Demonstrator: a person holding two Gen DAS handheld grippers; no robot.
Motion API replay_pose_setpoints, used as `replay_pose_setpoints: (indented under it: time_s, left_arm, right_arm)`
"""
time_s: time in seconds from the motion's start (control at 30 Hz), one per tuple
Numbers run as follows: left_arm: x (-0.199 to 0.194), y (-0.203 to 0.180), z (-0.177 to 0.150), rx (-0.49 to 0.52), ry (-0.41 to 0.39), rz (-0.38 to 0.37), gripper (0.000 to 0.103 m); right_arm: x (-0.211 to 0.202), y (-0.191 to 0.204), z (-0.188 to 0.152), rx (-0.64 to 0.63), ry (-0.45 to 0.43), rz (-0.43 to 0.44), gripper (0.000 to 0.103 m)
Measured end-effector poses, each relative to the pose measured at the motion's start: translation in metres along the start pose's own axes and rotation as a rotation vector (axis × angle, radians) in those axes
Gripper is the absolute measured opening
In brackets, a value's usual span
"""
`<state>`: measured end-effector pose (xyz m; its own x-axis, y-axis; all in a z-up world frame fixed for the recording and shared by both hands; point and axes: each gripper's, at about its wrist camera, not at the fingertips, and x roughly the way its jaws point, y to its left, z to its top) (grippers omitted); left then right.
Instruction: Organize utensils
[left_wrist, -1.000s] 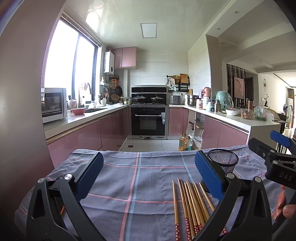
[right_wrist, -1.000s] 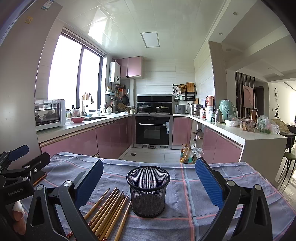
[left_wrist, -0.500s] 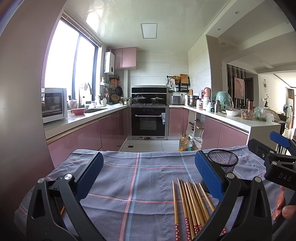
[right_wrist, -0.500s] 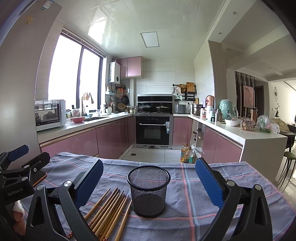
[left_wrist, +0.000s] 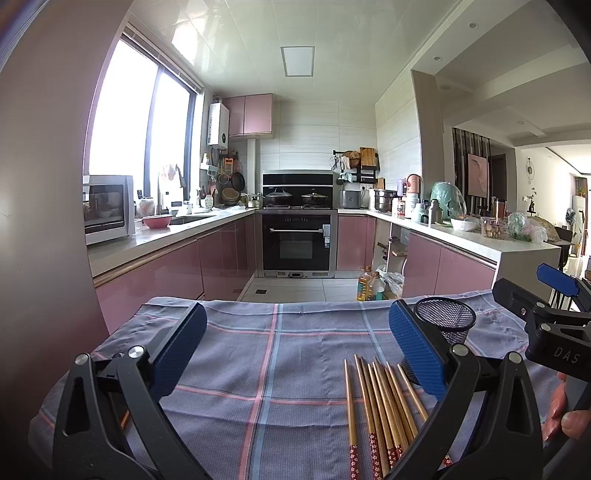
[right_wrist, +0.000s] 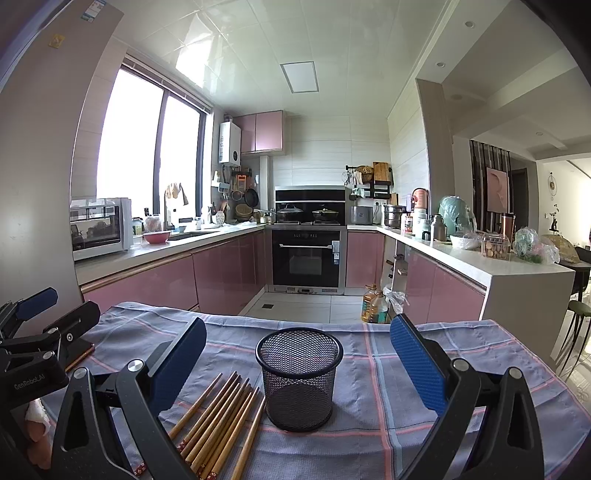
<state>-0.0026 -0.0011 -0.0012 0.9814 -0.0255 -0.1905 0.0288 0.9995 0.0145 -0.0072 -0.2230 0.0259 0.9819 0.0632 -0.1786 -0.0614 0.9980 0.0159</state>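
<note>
Right wrist view: our right gripper (right_wrist: 297, 373) and left gripper (left_wrist: 295, 354) both hover with jaws wide and empty. Brown wooden chopsticks (right_wrist: 218, 421) lie bunched just left of the black mesh cup (right_wrist: 298, 376); a low pinch could snag the checked cloth (right_wrist: 373, 417) or tip that cup.

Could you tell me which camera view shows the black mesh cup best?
The right wrist view: the mesh cup stands whole and centred between its open fingers. In the left wrist view, a blue finger pad hides much of it.
</note>
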Motion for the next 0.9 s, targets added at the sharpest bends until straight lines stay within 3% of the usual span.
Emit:
replay_pose_setpoints:
  time_s: [0.9]
  left_arm:
    - [0.0033,-0.0009,-0.0054,0.005,0.015,-0.007,0.097]
  right_arm:
    - [0.0018,0.0009,-0.0017,0.004,0.016,0.013,0.096]
